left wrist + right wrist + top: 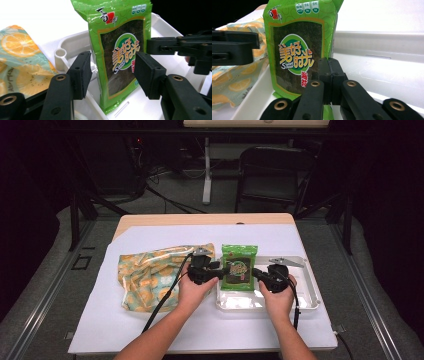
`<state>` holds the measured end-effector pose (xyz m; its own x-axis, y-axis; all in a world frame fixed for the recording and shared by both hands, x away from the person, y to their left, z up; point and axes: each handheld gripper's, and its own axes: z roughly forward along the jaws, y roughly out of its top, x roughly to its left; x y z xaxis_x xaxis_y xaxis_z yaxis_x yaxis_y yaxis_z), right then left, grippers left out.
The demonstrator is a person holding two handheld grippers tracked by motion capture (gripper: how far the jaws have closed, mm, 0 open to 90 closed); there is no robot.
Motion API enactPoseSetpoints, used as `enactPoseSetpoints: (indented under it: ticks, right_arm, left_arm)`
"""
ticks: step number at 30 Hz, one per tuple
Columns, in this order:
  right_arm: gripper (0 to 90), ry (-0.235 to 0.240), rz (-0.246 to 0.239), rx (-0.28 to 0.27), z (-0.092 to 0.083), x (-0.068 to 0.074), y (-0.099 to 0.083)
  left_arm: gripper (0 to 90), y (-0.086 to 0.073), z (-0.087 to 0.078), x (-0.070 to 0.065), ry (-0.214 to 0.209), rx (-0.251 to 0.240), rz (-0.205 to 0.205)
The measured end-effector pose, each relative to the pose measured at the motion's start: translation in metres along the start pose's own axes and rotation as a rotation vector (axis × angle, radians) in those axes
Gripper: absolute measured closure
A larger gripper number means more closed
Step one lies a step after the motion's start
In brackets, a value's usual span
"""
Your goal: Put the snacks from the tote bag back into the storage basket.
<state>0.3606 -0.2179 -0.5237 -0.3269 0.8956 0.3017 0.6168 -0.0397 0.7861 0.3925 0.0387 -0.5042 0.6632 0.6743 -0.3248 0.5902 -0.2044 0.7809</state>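
Note:
A green seaweed snack packet [239, 267] [120, 50] [294, 50] stands upright at the left end of a white tray [310, 290]. My right gripper [255, 271] [329, 67] is shut on the packet's right edge, and in the left gripper view it [152, 46] reaches in from the right. On the other side, my left gripper [225, 270] [113, 75] is open. Its pads [82, 72] stand on either side of the packet's lower part without pressing it.
A bag printed with orange slices [150, 275] [20, 62] lies flat left of the tray on the white table cover. The tray's raised rim [62, 53] [374, 42] runs around the packet. A chair and table legs stand beyond the far edge.

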Motion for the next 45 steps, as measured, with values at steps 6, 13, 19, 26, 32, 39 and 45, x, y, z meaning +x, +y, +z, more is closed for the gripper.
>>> enactPoseSetpoints:
  ticks: [6,13,19,26,32,39,45]
  right_arm:
    - [90.0,0.007,0.024,-0.004,0.004,-0.001,0.001]
    - [90.0,0.011,0.052,0.0,0.006,-0.005,0.002]
    - [90.0,0.022,0.108,0.012,0.011,-0.011,0.004]
    - [90.0,0.014,0.131,0.027,0.019,-0.014,0.007]
    - [90.0,0.01,0.161,0.045,0.023,-0.017,0.007]
    - [90.0,0.004,0.204,0.06,0.025,-0.02,0.007]
    - [86.6,-0.016,0.198,0.05,0.024,-0.019,0.007]
  left_arm:
    - [47.8,0.0,-0.011,0.001,-0.002,-0.018,0.003]
    - [47.9,-0.001,-0.028,0.002,-0.005,-0.046,0.01]
    - [47.8,-0.005,-0.045,0.009,-0.009,-0.077,-0.009]
    - [47.8,-0.012,-0.063,0.019,0.015,-0.097,-0.016]
    - [47.9,-0.018,-0.077,0.026,0.034,-0.114,-0.017]
    - [47.8,-0.021,-0.091,0.032,0.047,-0.133,-0.017]
    - [47.8,-0.024,-0.095,0.033,0.046,-0.136,-0.019]
